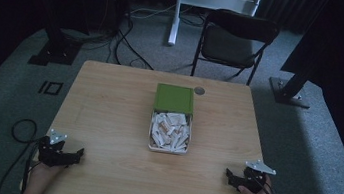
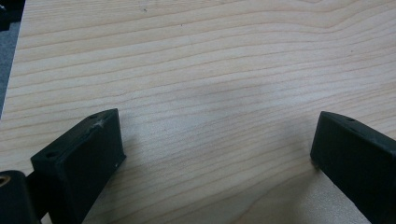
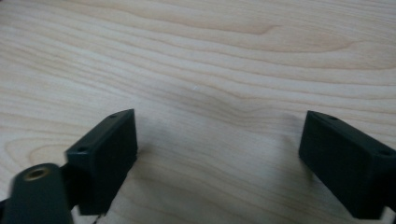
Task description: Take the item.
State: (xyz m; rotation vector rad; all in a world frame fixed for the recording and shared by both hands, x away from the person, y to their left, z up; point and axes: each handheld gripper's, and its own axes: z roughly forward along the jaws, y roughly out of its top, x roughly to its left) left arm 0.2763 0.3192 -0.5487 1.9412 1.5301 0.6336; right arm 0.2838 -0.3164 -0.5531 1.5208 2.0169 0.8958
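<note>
Your left gripper [image 1: 76, 155] and right gripper [image 1: 230, 176]: jaws spread, empty. Tin [image 1: 151, 134] mid-table, green lid [image 1: 174, 99] up, full of pale packets [image 1: 170, 131].

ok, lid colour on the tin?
Green; the open tin's lid shows best in the high view.

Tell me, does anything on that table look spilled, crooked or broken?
Nothing stands out. The tin sits squarely mid-table, its green lid open at the far side and the pale pieces all inside. Both tools, left and right, rest open near the table's front corners.
</note>
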